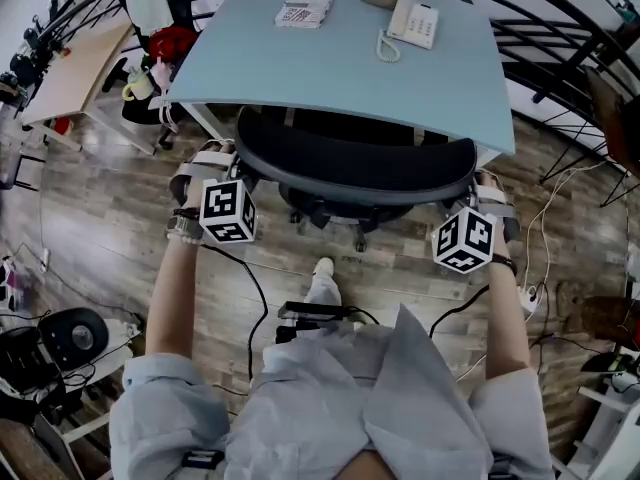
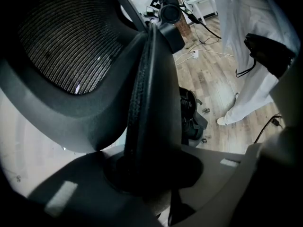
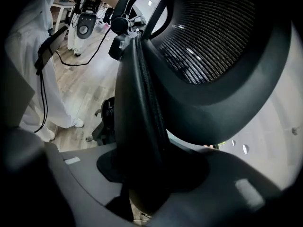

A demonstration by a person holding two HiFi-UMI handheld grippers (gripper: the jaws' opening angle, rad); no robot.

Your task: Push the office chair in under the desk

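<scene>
The office chair (image 1: 355, 163) stands at the near edge of the light-blue desk (image 1: 400, 88). Its seat is already beneath the top, and its curved mesh backrest (image 2: 71, 46) lies just in front of the desk's near rim. The left gripper (image 2: 147, 174) is clamped on the backrest's left side edge: its jaws are drawn partway together, with the padded rim pinched between them. The right gripper (image 3: 151, 174) grips the right side edge the same way, its jaws set a little wider around the thick rim. The chair's wheeled base (image 1: 325, 211) shows below the backrest on the wood floor (image 1: 110, 238). On the far part of the desk sit a white telephone (image 1: 413, 23) and, to its left, a stack of printed cards (image 1: 303, 8).
</scene>
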